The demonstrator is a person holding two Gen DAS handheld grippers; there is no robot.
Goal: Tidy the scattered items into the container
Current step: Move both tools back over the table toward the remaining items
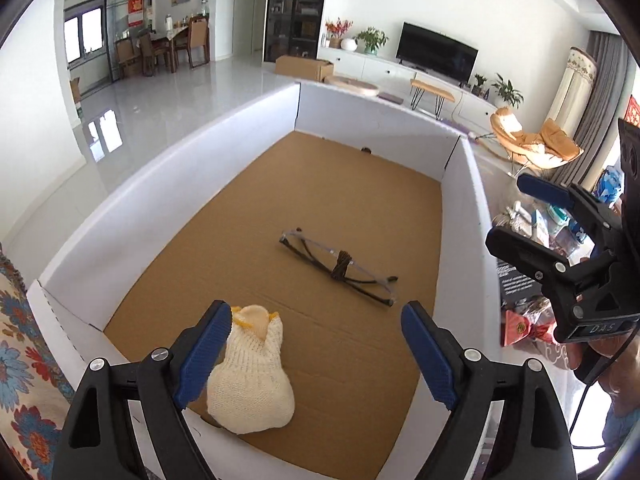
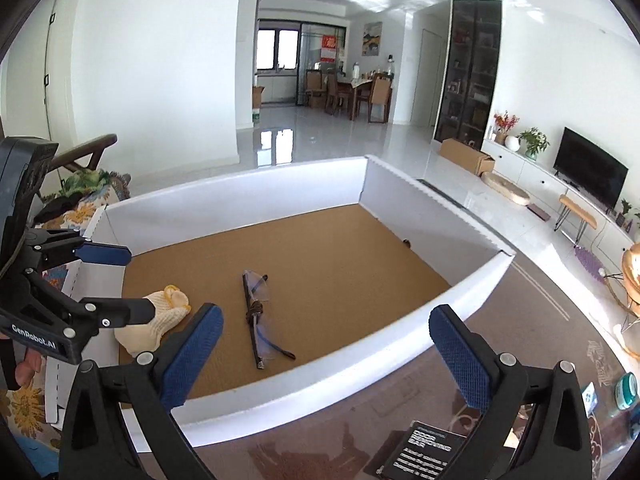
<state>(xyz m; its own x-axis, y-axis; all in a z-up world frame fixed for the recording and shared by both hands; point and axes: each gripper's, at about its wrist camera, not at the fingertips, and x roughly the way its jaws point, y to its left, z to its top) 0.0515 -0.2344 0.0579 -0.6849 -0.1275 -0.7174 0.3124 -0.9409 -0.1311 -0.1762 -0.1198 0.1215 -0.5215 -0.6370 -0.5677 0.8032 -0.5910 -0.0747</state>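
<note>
With both tongs spread wide and holding nothing, knit glove [image 1: 250,376] and safety glasses [image 1: 340,268] lie inside white box [image 1: 192,184]; glove possibly touching near wall.

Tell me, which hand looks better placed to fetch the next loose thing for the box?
Probably the right. The right tool is open and empty beside the box, above a table with clutter like a black booklet. The left tool hangs over the glove.
</note>
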